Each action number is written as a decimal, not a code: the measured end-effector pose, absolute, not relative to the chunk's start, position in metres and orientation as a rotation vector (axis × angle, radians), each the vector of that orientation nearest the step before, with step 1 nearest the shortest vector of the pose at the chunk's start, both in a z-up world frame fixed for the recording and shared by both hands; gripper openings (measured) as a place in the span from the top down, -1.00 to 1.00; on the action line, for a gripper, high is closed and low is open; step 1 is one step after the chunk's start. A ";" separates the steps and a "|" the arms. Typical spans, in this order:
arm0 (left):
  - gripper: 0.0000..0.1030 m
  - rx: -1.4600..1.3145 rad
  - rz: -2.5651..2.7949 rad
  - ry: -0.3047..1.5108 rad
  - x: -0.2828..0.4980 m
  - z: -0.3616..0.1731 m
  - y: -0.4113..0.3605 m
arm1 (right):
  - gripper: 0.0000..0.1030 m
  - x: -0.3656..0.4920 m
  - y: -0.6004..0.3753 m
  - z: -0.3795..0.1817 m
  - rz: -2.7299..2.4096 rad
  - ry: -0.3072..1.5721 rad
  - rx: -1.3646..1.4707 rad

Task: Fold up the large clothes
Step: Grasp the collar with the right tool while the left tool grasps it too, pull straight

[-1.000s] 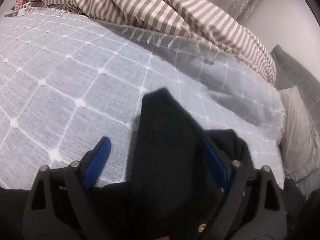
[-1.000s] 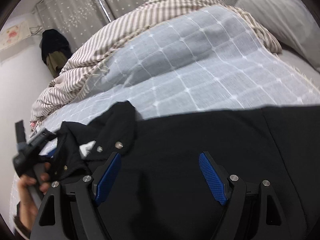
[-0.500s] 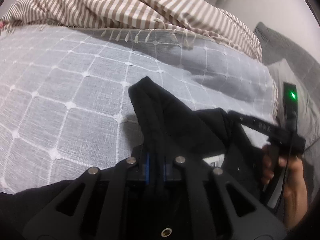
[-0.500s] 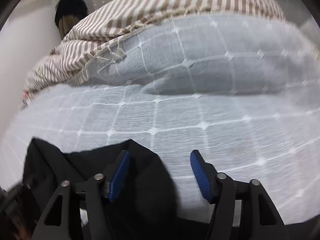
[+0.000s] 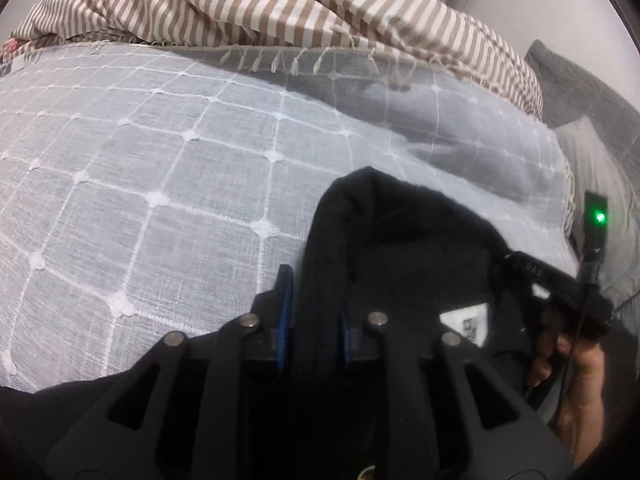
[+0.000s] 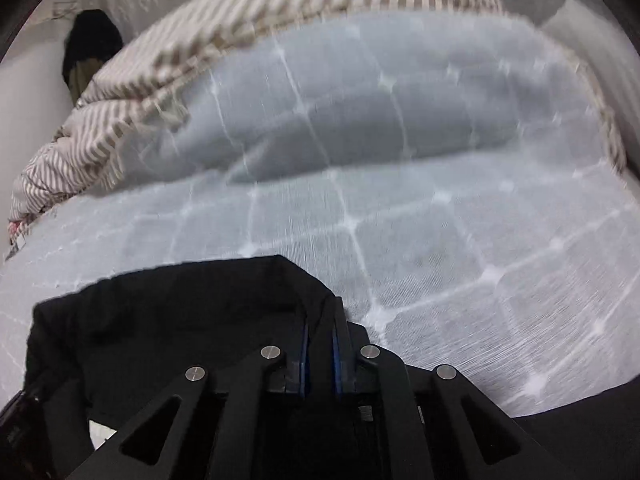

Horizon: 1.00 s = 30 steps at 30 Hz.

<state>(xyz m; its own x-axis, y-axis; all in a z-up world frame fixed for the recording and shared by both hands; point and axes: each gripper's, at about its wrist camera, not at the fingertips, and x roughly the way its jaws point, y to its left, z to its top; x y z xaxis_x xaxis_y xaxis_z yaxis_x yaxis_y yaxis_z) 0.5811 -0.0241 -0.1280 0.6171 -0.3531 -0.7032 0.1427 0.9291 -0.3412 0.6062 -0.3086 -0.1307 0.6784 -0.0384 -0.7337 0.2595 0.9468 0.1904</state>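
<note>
A black garment (image 5: 400, 240) lies bunched on the bed, with a white label (image 5: 466, 322) showing inside it. My left gripper (image 5: 314, 304) has a raised fold of the garment between its blue pads; its jaws are opening slightly, but the cloth still fills the gap. In the right wrist view, my right gripper (image 6: 320, 332) is closing on a corner of the black garment (image 6: 180, 312), and the cloth sits pinched between the pads. The left wrist view shows the right-hand tool (image 5: 560, 284), held by a hand (image 5: 576, 380).
The bed is covered by a pale blue-grey spread with a white grid (image 5: 160, 160) (image 6: 440, 240). A brown-and-white striped blanket (image 5: 280, 8) (image 6: 200, 40) is heaped along the far side. A grey pillow (image 5: 592, 160) lies at the right, and dark clothing (image 6: 92, 44) hangs by the wall.
Both grippers went from wide open to closed on the black garment. The right one swung across the garment to its corner. The left stayed in place and now holds a thicker fold.
</note>
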 end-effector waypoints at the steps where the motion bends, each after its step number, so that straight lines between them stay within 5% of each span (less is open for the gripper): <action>1: 0.47 -0.268 -0.286 0.856 0.580 -0.125 -0.022 | 0.66 0.605 -0.314 -0.129 -0.131 0.787 0.341; 4: 0.44 -0.266 -0.312 0.809 0.573 -0.104 -0.021 | 0.04 0.594 -0.321 -0.121 -0.134 0.752 0.368; 10: 0.44 -0.149 -0.410 0.830 0.557 -0.068 -0.030 | 0.03 0.560 -0.323 -0.087 -0.060 0.710 0.311; 15: 0.45 0.026 -0.401 0.993 0.567 -0.108 -0.060 | 0.21 0.543 -0.304 -0.098 -0.015 0.804 0.211; 22: 0.35 -0.002 -0.366 0.872 0.562 -0.121 -0.054 | 0.22 0.543 -0.300 -0.120 -0.028 0.811 0.220; 24: 0.24 -0.022 -0.352 0.862 0.550 -0.113 -0.050 | 0.22 0.525 -0.306 -0.108 -0.039 0.806 0.246; 27: -0.51 -0.076 -0.354 0.854 0.517 -0.090 -0.041 | -0.01 0.477 -0.312 -0.084 -0.025 0.789 0.263; 30: -0.64 -0.085 -0.351 0.850 0.481 -0.067 -0.026 | -0.17 0.426 -0.317 -0.059 -0.049 0.767 0.259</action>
<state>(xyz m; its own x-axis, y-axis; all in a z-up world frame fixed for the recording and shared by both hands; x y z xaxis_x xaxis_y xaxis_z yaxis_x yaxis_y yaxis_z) 0.4815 -0.0260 -0.0669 0.6066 -0.3364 -0.7203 0.2694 0.9394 -0.2119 0.4259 -0.3166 -0.0592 0.7203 0.0504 -0.6918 0.1377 0.9671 0.2138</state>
